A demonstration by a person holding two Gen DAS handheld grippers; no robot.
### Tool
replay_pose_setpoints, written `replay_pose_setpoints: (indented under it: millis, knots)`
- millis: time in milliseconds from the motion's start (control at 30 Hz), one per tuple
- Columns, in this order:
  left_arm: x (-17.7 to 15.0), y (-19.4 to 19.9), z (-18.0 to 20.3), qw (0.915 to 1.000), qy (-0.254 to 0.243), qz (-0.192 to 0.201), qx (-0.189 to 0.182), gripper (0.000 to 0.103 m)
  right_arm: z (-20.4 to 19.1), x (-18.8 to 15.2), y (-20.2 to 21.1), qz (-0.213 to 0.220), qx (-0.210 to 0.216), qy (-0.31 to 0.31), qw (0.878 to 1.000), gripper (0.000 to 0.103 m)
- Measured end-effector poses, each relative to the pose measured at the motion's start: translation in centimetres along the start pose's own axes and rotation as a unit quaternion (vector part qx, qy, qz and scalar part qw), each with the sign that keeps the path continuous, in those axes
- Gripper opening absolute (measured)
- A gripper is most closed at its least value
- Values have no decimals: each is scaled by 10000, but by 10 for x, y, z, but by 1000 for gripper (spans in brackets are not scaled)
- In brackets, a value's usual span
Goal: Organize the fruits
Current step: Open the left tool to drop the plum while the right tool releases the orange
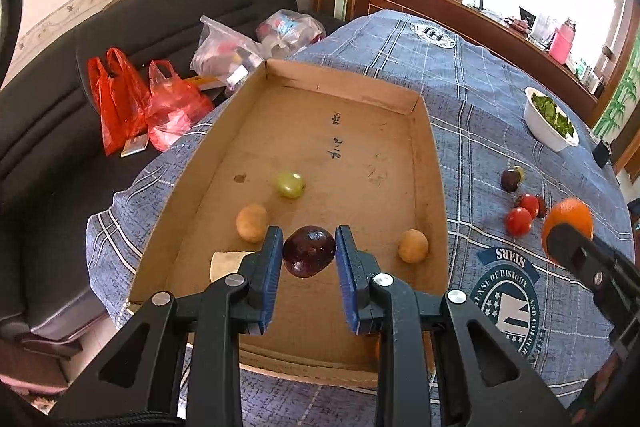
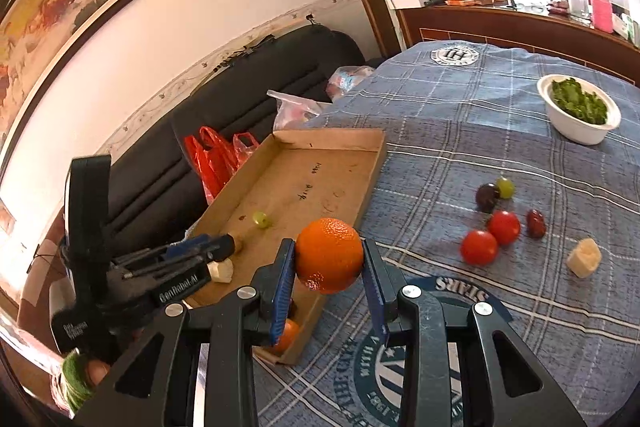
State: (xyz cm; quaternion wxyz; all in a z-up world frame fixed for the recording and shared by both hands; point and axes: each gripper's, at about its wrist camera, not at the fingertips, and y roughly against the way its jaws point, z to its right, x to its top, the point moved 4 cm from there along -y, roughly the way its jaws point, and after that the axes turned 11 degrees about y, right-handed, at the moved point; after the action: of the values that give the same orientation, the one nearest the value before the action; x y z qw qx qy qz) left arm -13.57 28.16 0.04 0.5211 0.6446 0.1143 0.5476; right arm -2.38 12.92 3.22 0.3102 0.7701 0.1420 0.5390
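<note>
My left gripper [image 1: 309, 251] is shut on a dark purple grape [image 1: 309, 255] and holds it over the near part of the cardboard tray [image 1: 430, 147]. A green grape [image 1: 291, 184] and two tan round fruits [image 1: 252, 222] [image 1: 413, 246] lie in the tray. My right gripper [image 2: 329, 259] is shut on an orange [image 2: 329, 254], just above the tray's right wall [image 2: 370, 183]. Two red tomatoes [image 2: 490, 237], dark grapes [image 2: 487, 197] and a green grape [image 2: 505, 187] lie on the cloth to the right.
A white bowl of greens [image 2: 578, 109] stands at the table's far right. A pale chunk [image 2: 584, 258] lies near the tomatoes. Another orange [image 2: 289, 335] lies in the tray's near corner. Red and clear plastic bags [image 1: 132, 99] sit on the black sofa at the left.
</note>
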Motion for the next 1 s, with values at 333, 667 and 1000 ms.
replay_pose_setpoints:
  millis: [333, 667, 1000]
  knots:
    - [-1, -11, 1, 9999, -2, -112, -3, 24, -10, 19, -25, -22, 182, 107, 9998, 33]
    - [-3, -25, -1, 9995, 9, -307, -48, 24, -18, 25, -63, -273, 346, 245, 9987, 33]
    - [-10, -42, 1, 9983, 35, -577, -70, 24, -26, 27, -106, -473, 635, 496, 9956, 33]
